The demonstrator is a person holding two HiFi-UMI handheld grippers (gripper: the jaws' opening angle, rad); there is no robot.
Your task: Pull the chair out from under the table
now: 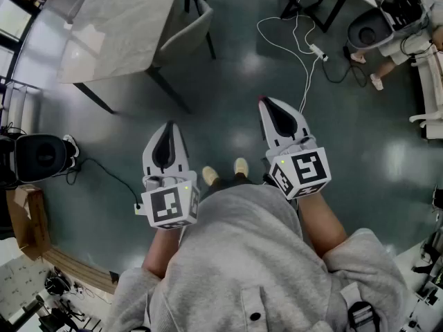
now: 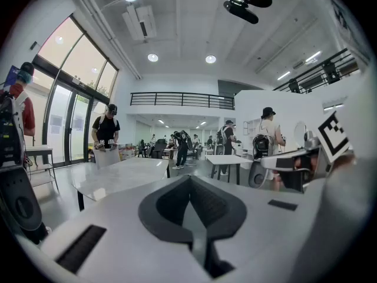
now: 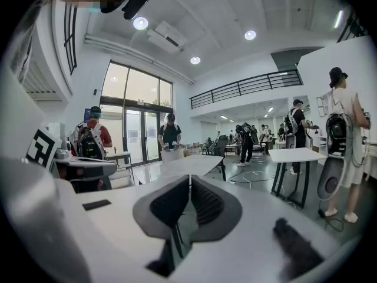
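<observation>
Stands on a dark glossy floor (image 1: 228,102) in pale yellow shoes (image 1: 240,166) and a grey hooded top (image 1: 235,254), holding out a white two-jaw left gripper (image 1: 169,125) and a matching right gripper (image 1: 264,102), each with black jaw pads drawn together on nothing. Faces a pale marble-topped table with dark legs (image 1: 118,26) at upper left, a grey upholstered chair on thin dark legs (image 1: 188,37) set close against its right edge, well apart from both grippers. Shares the floor with a looping white cable (image 1: 317,50) and a black rounded object (image 1: 40,158).

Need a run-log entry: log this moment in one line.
left gripper: shut, empty | right gripper: shut, empty | chair: pushed in at table, untouched
</observation>
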